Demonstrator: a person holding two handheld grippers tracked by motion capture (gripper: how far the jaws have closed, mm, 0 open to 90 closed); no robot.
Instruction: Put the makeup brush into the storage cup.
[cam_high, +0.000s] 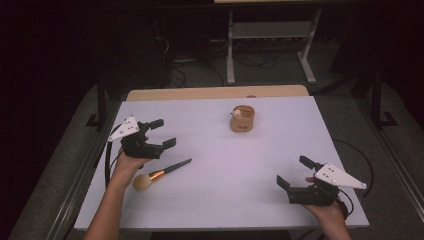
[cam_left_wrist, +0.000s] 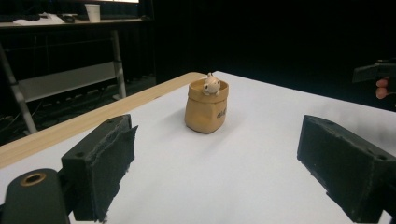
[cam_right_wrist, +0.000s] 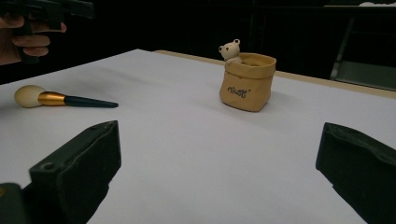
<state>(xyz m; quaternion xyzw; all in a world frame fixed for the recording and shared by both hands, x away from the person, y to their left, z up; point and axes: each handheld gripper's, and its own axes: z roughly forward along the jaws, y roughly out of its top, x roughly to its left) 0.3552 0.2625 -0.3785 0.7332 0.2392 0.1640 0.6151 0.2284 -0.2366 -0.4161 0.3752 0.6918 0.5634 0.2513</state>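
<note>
A tan pouch with a small bear figure at its rim stands upright at the far middle of the white table. A makeup brush with a round pale head, gold ferrule and dark handle lies flat near the front left. My left gripper hovers open just above and behind the brush, nothing between its jaws. At the front right, my right gripper is open and empty, pointing toward the pouch.
A strip of wooden tabletop shows beyond the white sheet's far edge. Behind it stands a metal-legged bench with cables on the dark floor. A paper cup sits on a far desk.
</note>
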